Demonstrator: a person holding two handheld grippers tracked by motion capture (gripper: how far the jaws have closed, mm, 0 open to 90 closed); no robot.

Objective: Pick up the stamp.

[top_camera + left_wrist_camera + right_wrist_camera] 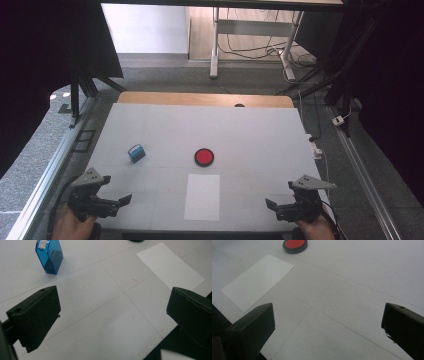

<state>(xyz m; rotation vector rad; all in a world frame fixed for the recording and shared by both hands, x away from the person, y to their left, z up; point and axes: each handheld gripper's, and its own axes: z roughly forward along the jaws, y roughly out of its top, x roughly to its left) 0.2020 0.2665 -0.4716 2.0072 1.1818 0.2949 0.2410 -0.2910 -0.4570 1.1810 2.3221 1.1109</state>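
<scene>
A small blue translucent box (pixel 136 152) stands on the white table, left of centre; the left gripper view has the blue box (pixel 49 255) at its top left. A round red pad in a black rim (pixel 204 157) lies mid-table, and the red pad (pixel 295 245) sits at the top of the right gripper view. A white sheet of paper (pixel 202 196) lies near the front edge; the sheet (pixel 170 266) (pixel 258 281) appears in both gripper views. My left gripper (pixel 125 200) is open at the front left, empty. My right gripper (pixel 270 204) is open at the front right, empty.
The white table (pixel 260 135) has a wooden strip (pixel 205 99) along its far edge. Metal rails run down both sides. Beyond stand desk legs (pixel 215 45) and cables on the floor. A white plug block (pixel 316 150) sits at the table's right edge.
</scene>
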